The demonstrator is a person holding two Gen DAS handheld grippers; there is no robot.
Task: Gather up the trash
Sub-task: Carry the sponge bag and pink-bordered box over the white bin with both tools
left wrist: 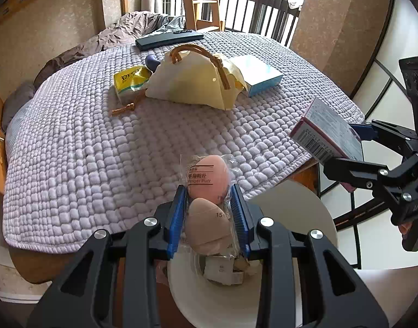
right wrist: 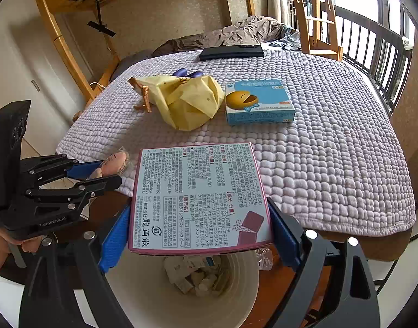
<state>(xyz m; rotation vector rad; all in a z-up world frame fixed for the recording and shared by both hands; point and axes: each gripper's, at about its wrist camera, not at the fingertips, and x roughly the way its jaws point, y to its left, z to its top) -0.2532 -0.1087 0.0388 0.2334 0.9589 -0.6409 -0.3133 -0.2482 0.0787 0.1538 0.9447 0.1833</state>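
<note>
My left gripper (left wrist: 209, 191) is shut on a clear packet of two pink makeup puffs (left wrist: 209, 188), held above the white trash bin (left wrist: 299, 210). My right gripper (right wrist: 200, 210) is shut on a flat pink-edged medicine box (right wrist: 200, 194) with printed text, held over the same bin (right wrist: 143, 295), which has several crumpled wrappers inside. The right gripper with its box (left wrist: 329, 134) also shows at the right of the left wrist view. At the left of the right wrist view is the left gripper (right wrist: 110, 169) with the puff packet (right wrist: 118, 161).
On the lilac quilted bed cover (left wrist: 85, 150) lie a yellow paper bag with brown handles (left wrist: 192, 82), a yellow tissue pack (left wrist: 129, 82), a blue box (right wrist: 259, 101) and a dark flat case (right wrist: 232, 52). Wooden bunk frame and ladder (right wrist: 315, 13) stand behind; a railing is at right.
</note>
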